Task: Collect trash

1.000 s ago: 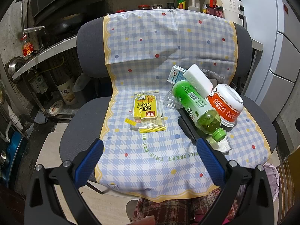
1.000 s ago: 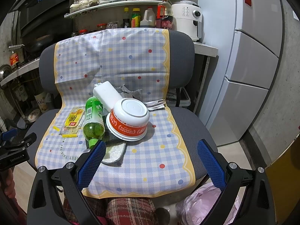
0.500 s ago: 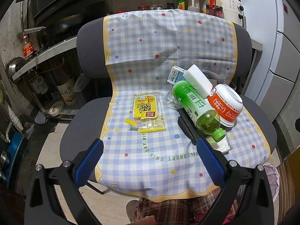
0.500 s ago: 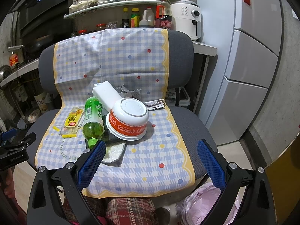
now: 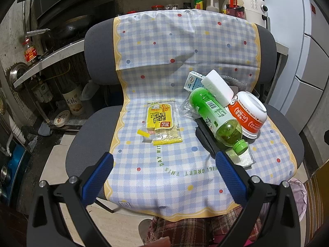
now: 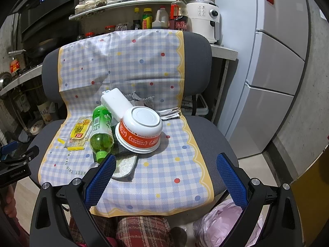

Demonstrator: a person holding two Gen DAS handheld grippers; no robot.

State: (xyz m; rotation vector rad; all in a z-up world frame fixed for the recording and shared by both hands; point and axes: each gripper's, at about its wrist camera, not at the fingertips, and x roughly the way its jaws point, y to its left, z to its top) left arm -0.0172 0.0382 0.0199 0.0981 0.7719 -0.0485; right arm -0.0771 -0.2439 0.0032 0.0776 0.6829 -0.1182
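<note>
Hovering: both grippers hung before the chair seat, nothing touched yet.
Left gripper: jaws spread wide, empty, aimed at the yellow snack wrapper.
Right gripper: jaws spread wide, empty, its left finger just in front of the green bottle.
Key relation: the bottle lay on its side, long axis running away from the grippers, cap toward them; the right gripper looked nearer to it.
Pile: the bottle leaned against an upturned orange noodle bowl, a white block behind both.
Wrapper: flat, torn, alone on the checked cloth, left of the pile.
Destination: probably the pink bag on the floor.
</note>
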